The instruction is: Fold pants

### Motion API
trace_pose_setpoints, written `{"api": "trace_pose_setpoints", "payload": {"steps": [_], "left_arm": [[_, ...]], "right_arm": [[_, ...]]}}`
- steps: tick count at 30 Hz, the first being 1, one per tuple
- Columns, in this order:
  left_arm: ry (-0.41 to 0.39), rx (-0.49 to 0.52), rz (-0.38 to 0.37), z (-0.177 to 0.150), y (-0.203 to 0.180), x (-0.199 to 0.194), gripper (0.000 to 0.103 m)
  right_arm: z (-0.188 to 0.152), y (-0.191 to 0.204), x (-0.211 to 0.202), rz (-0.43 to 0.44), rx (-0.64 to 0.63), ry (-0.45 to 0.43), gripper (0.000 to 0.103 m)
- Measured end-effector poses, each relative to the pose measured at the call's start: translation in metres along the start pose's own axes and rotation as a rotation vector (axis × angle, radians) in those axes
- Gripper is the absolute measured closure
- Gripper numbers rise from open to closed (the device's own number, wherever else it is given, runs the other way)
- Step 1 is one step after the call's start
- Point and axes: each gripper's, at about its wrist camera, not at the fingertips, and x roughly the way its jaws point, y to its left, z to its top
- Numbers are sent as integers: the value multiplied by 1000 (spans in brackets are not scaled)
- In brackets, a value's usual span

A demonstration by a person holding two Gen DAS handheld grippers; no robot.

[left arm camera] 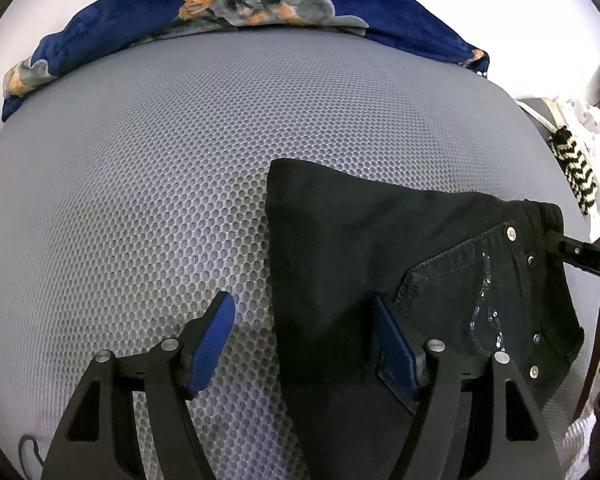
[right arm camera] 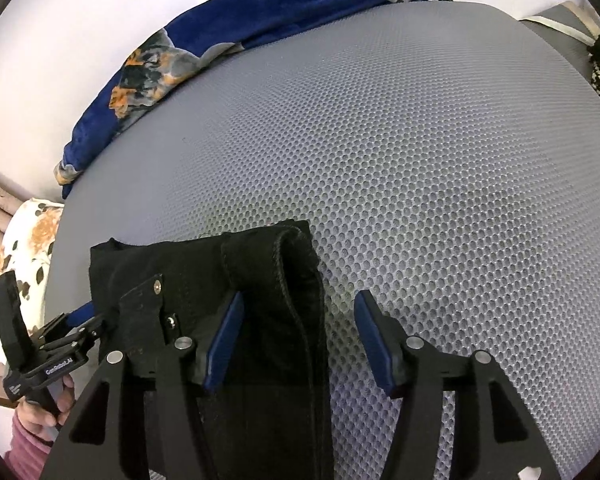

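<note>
Black pants (left arm camera: 364,248) lie folded into a compact stack on the grey mesh mattress (left arm camera: 160,160); a back pocket with rivets and sequins faces up. My left gripper (left arm camera: 306,328) is open, straddling the stack's left edge, empty. In the right wrist view the pants (right arm camera: 204,276) show a thick folded edge; my right gripper (right arm camera: 300,332) is open, straddling the stack's right edge, empty. The left gripper (right arm camera: 82,318) also shows at the pants' left side there. The right gripper's finger (left arm camera: 576,250) shows by the waistband.
A blue floral blanket (left arm camera: 260,4) is bunched along the mattress's far edge against the white wall. A black-and-white knitted item (left arm camera: 576,168) lies at the right. A floral pillow (right arm camera: 28,240) sits off the left edge.
</note>
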Motion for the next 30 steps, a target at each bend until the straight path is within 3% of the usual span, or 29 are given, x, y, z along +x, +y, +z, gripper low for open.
{"api": "trace_pose_setpoints", "payload": {"steps": [11, 19, 23, 30], "left_arm": [[7, 8, -12, -12, -2, -11, 32], [22, -6, -50, -20, -3, -16, 32], [46, -42, -120, -26, 2, -18, 32], [79, -124, -247, -37, 20, -17, 32]], "right_arm": [[-13, 1, -16, 8, -32, 7, 48], [-23, -4, -24, 60, -21, 20, 48], [-28, -7, -25, 123, -20, 44, 42], [-35, -21, -17, 245, 4, 109, 41]]}}
